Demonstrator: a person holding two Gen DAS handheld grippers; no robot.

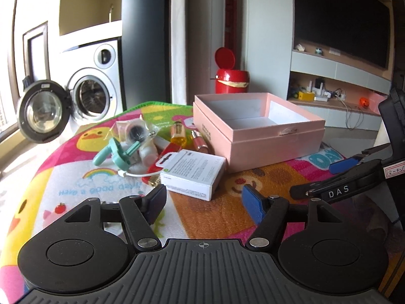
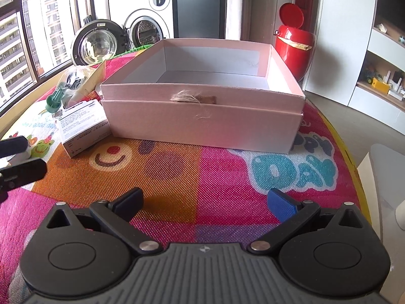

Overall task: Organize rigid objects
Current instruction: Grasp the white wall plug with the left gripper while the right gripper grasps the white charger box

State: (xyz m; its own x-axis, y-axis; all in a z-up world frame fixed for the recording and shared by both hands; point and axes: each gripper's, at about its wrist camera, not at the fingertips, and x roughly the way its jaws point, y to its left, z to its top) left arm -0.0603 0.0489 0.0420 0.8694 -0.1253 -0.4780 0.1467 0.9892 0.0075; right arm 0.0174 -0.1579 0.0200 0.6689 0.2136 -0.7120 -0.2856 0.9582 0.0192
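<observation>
An open pink box (image 1: 276,136) (image 2: 202,124) stands on a colourful play mat, nothing showing inside it. Left of it lies a pile of small items: a white carton (image 1: 193,174) (image 2: 82,126), a teal plastic piece (image 1: 114,152) (image 2: 54,101), an amber bottle (image 1: 178,133), a pink lipstick (image 1: 200,140), a red card (image 1: 163,160) and a white cable (image 1: 134,174). My left gripper (image 1: 205,200) is open and empty, just short of the carton. My right gripper (image 2: 206,202) is open and empty, in front of the box; it also shows in the left wrist view (image 1: 339,167).
The play mat (image 1: 76,185) (image 2: 202,172) covers a round-edged table. Beyond it stand a washing machine with its door open (image 1: 93,96) (image 2: 144,30) and a red bin with its lid up (image 1: 230,76) (image 2: 295,43). A TV shelf unit (image 1: 339,86) is at the right.
</observation>
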